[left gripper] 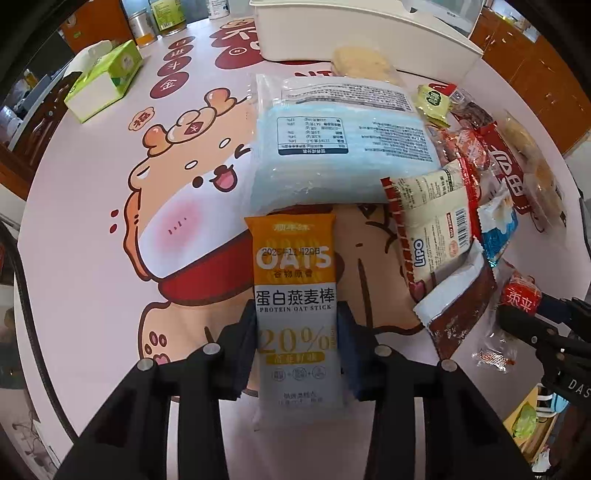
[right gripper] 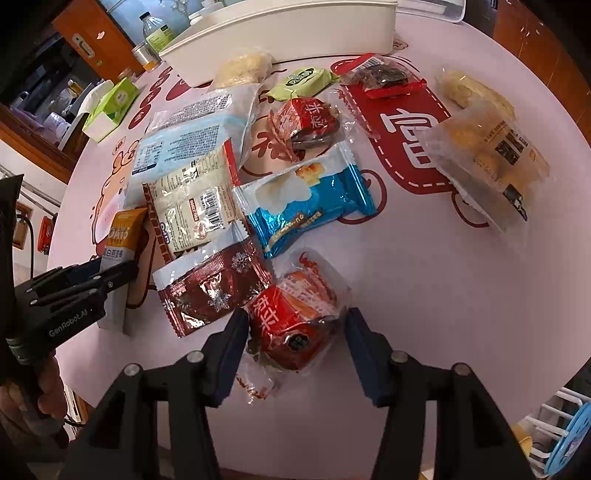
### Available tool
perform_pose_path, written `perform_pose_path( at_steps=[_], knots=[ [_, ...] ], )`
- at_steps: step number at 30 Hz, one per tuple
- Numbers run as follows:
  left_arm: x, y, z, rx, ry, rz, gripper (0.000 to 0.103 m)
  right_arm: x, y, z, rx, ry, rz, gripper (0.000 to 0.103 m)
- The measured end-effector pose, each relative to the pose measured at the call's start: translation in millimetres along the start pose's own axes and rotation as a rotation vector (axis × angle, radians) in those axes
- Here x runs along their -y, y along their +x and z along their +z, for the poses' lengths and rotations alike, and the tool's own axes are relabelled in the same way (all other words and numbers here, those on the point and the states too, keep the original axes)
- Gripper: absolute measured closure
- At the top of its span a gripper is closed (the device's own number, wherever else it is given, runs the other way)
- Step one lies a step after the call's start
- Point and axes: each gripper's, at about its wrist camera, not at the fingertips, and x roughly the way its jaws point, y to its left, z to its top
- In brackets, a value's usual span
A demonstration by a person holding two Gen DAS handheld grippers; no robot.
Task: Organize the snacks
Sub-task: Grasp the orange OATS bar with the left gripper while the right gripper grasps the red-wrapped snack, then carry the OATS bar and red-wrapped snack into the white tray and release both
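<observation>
The left hand-held gripper is clamped across the middle of the protein oat stick, which lies flat on the bench, likely so it lifts level. The right hand-held gripper straddles the red-wrapped snack; one pad seems to touch the crinkled film, the other stands just clear (contact is hard to judge). The white bin beyond the snack pile is cut off at the top, its inside hidden

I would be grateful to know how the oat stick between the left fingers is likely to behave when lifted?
The oat stick looks like a slim bar, so it probably stays fairly stiff. Its glossy wrapper may slip between the left gripper's fingers. The loose wrapper ends would likely crinkle. It is probably light.
</observation>
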Motion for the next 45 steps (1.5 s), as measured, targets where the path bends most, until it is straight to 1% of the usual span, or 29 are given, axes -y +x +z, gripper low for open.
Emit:
perform_pose_path(
  at_steps=[4, 8, 12, 15, 18, 19, 22, 24, 27, 31, 34, 37, 40, 41, 43, 44, 45],
  knots=[
    [-6.6, -2.4, -1.7, -0.014, -0.014, -0.049, 0.067, 0.7, -3.6, -0.7, -0.006, 0.003, 0.025, 0.052],
    [-13.0, -19.3, -2.2, 0.010, -0.016, -0.067, 0.068, -3.9, -17.1, 0.7, 0.012, -0.012, 0.032, 0.052],
    [-17.9, -51.1, 4.1, 0.068, -0.002, -0.077, 0.068, -10.1, -37.3, 8.5, 0.050, -0.036, 0.022, 0.052],
    [-18.1, -77.6, 11.0, 0.119, 0.031, -0.056, 0.068, -13.6, -53.0, 16.8, 0.077, -0.038, 0.014, 0.052],
    [-16.1, -100.6, 19.4, 0.170, 0.054, -0.059, 0.068, -18.9, -68.7, 25.7, 0.109, -0.047, 0.001, 0.052],
    [-15.2, -105.3, 24.0, 0.182, 0.058, -0.062, 0.067, -19.9, -71.9, 28.3, 0.115, -0.051, -0.004, 0.052],
    [-14.9, -123.1, 35.9, 0.219, 0.057, -0.105, 0.067, -28.2, -87.7, 37.6, 0.142, -0.065, -0.021, 0.052],
    [-13.4, -134.7, 47.7, 0.233, 0.061, -0.117, 0.067, -32.7, -97.2, 42.0, 0.164, -0.072, -0.031, 0.052],
    [-9.1, -157.5, 65.7, 0.290, 0.096, -0.126, 0.067, -37.3, -116.7, 50.8, 0.206, -0.083, -0.054, 0.051],
    [-4.2, -188.3, 95.0, 0.374, 0.153, -0.096, 0.067, -37.7, -147.4, 68.0, 0.259, -0.087, -0.104, 0.051],
    [-2.4, -210.3, 119.1, 0.428, 0.180, -0.084, 0.067, -36.2, -175.2, 88.6, 0.314, -0.090, -0.135, 0.051],
    [1.1, -237.5, 150.3, 0.493, 0.203, -0.058, 0.066, -35.3, -207.7, 114.8, 0.377, -0.100, -0.163, 0.051],
    [6.7, -261.0, 179.0, 0.539, 0.213, -0.034, 0.066, -36.2, -246.8, 147.4, 0.464, -0.127, -0.189, 0.051],
    [8.4, -268.0, 188.6, 0.553, 0.213, -0.024, 0.066, -36.4, -263.5, 162.9, 0.503, -0.137, -0.187, 0.051],
    [13.2, -277.2, 206.5, 0.574, 0.208, 0.005, 0.066, -36.6, -283.1, 183.4, 0.545, -0.151, -0.179, 0.051],
    [16.5, -283.0, 217.8, 0.590, 0.208, 0.026, 0.066, -36.9, -294.4, 199.3, 0.575, -0.160, -0.174, 0.051],
    [18.7, -286.1, 225.4, 0.599, 0.204, 0.042, 0.066, -37.1, -298.7, 207.0, 0.589, -0.165, -0.171, 0.050]
  ],
)
